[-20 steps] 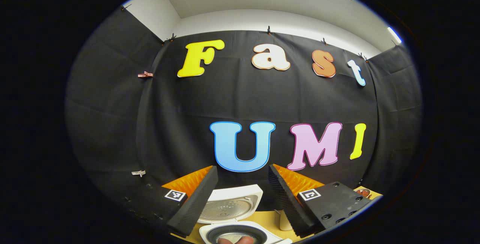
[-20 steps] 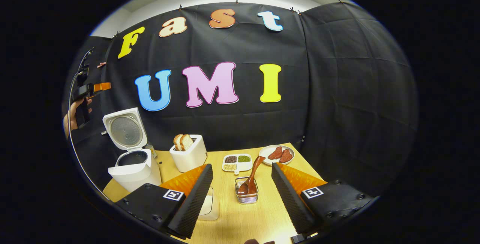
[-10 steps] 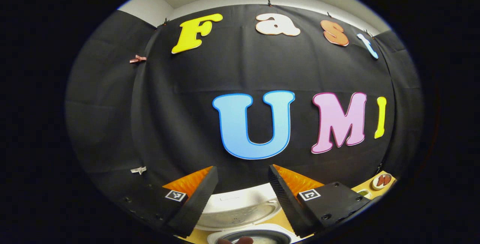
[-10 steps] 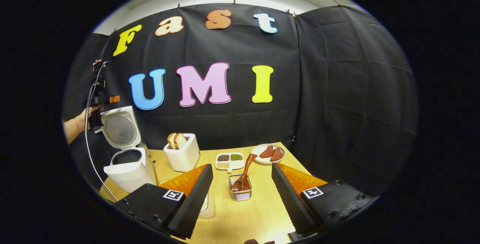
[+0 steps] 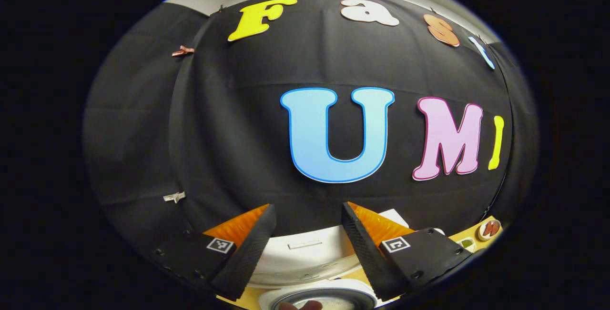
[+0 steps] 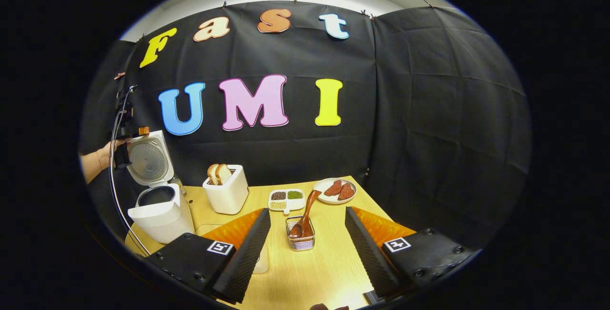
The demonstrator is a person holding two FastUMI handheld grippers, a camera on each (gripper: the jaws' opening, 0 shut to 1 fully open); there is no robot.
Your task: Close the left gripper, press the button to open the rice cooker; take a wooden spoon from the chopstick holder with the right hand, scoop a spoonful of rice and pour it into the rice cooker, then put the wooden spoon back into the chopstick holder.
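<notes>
The rice cooker (image 6: 159, 205) already stands open at about 9 o'clock in the right gripper view, lid tipped back, so the button press reads as done. Over the last second the left gripper (image 5: 307, 226) has risen and moved in toward the raised lid (image 5: 305, 255); in the left gripper view the lid now sits closer under its fingers, with the pot rim at 6 o'clock. Its jaws stand apart with nothing between them. In the right gripper view, that gripper and the hand (image 6: 107, 150) holding it have come down against the lid's upper left edge, perhaps steadying it; actual contact cannot be told.

The right gripper (image 6: 307, 234) has also eased forward: the chopstick holder (image 6: 300, 241) now lies nearer, at about 6 o'clock between its spread fingers but farther off. It is released and holds nothing. The wooden spoon (image 6: 305, 215) rests bowl-down in the holder, handle leaning up toward 1 o'clock. The next step looks to be taking that handle. The right gripper points forward and slightly down over the table (image 6: 324, 272), level, fingers side by side.
</notes>
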